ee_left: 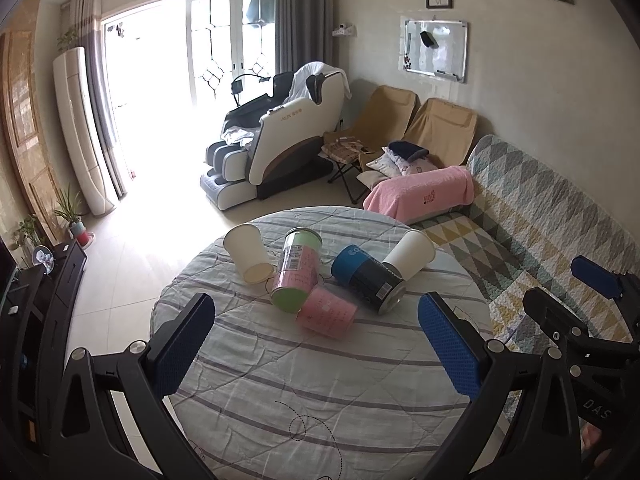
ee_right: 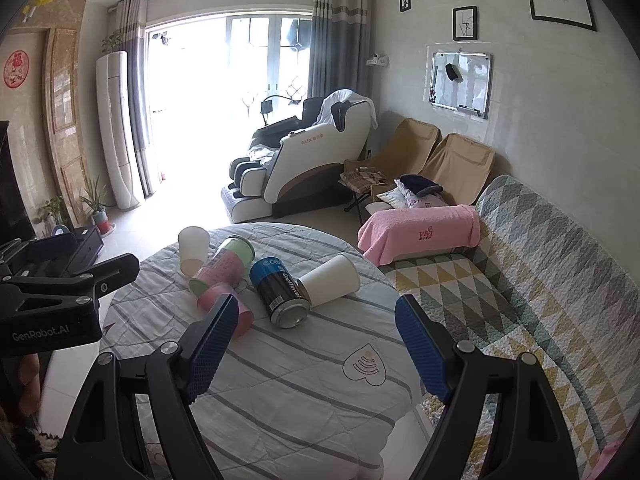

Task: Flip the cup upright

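Observation:
Several cups lie on their sides on a round table [ee_left: 320,392] with a striped cloth: a white paper cup [ee_left: 247,254] at the left, a pink and green cup [ee_left: 296,276], a pink cup [ee_left: 326,313], a blue and black cup [ee_left: 368,278] and a second white paper cup [ee_left: 410,254] at the right. They also show in the right wrist view: white cup [ee_right: 193,250], pink and green cup [ee_right: 222,270], pink cup [ee_right: 244,316], blue and black cup [ee_right: 280,294], white cup [ee_right: 330,280]. My left gripper [ee_left: 316,344] is open and empty, short of the cups. My right gripper [ee_right: 312,344] is open and empty.
A sofa [ee_left: 540,232] with a quilted triangle-pattern cover stands right of the table, with a pink towel [ee_left: 420,194] on its arm. A massage chair [ee_left: 280,140] and two folding chairs [ee_left: 400,128] stand behind. A dark TV cabinet [ee_left: 48,300] is at the left.

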A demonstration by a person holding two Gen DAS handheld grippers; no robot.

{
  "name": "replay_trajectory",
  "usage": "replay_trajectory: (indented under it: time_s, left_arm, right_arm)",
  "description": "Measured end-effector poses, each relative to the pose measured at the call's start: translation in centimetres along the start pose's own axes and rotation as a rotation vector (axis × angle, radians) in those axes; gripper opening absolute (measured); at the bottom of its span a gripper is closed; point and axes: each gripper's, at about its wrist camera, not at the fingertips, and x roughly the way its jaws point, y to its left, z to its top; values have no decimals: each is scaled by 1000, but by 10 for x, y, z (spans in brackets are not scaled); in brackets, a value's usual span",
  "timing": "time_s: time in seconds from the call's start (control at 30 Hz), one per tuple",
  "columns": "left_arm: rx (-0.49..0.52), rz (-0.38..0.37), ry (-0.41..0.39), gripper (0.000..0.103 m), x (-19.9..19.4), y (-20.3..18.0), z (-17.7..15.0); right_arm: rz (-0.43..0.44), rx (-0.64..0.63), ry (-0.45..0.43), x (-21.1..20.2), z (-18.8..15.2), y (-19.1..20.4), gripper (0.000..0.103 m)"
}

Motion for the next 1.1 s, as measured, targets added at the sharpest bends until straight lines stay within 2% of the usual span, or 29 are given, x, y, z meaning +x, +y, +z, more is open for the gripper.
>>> replay_trajectory:
  time_s: [0.73, 1.0, 1.1]
  left_arm:
    - [-2, 10, 8, 103, -1, 8, -2]
    - [-6, 18, 42, 103, 12, 14, -6]
    - [-8, 18, 56, 103, 19, 15, -4]
  right_arm:
    - [-3, -5, 10, 4, -2, 5, 82]
    - [10, -14, 34, 13, -1, 8, 82]
    - [15, -18, 68, 23, 0, 9, 82]
